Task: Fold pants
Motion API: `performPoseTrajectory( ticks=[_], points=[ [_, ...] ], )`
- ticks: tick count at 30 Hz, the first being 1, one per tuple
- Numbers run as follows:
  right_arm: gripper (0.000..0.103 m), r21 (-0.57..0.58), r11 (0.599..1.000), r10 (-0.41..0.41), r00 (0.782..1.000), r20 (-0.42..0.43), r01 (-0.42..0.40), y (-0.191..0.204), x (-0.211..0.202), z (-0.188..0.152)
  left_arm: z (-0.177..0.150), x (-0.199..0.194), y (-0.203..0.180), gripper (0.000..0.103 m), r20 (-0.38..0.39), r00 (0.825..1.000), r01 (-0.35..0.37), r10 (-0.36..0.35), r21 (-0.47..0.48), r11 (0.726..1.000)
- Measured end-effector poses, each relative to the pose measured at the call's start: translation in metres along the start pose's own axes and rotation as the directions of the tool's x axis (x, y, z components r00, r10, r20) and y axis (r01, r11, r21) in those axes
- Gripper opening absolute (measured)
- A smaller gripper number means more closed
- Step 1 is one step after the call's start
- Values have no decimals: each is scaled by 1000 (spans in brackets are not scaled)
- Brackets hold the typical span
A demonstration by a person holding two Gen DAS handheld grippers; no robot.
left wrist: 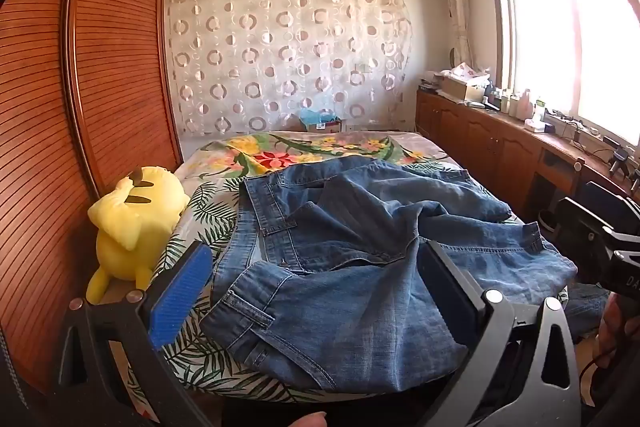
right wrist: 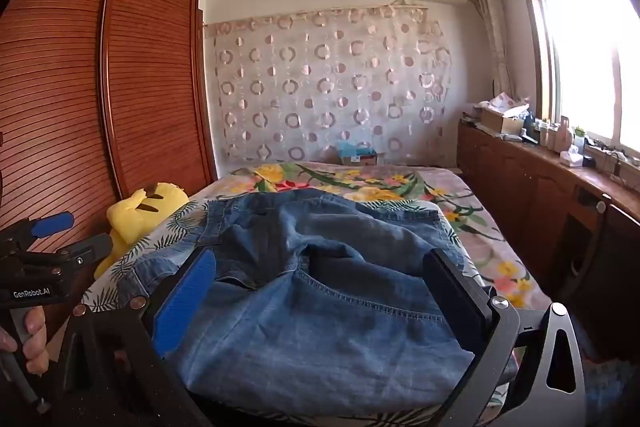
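Jaws wide open and empty on both the left gripper (left wrist: 316,291) and right gripper (right wrist: 320,299), hovering over the jeans (left wrist: 360,247) bunched up at the bed's (left wrist: 208,211) near edge, so I'd guess folding hasn't started and next up is grabbing the waistband and straightening them.

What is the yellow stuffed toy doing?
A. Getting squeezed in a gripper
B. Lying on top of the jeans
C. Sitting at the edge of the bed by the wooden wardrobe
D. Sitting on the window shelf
C: the yellow stuffed toy sits at the bed's edge against the wooden wardrobe, apart from the jeans.
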State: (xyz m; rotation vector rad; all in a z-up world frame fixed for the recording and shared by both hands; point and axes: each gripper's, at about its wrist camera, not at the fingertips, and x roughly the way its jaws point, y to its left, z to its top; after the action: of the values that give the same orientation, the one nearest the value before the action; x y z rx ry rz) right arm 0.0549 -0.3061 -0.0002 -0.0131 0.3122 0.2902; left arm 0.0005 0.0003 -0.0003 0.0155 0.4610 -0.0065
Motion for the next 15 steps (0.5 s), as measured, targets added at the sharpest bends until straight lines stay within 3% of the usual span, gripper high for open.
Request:
performPoseTrajectory(
  ticks=[15],
  points=[
    [103,20,1000,9,1000,2,-9,-1,1,0,-1,3,4,102,-2,1000,-5,5,-2,1000]
  ],
)
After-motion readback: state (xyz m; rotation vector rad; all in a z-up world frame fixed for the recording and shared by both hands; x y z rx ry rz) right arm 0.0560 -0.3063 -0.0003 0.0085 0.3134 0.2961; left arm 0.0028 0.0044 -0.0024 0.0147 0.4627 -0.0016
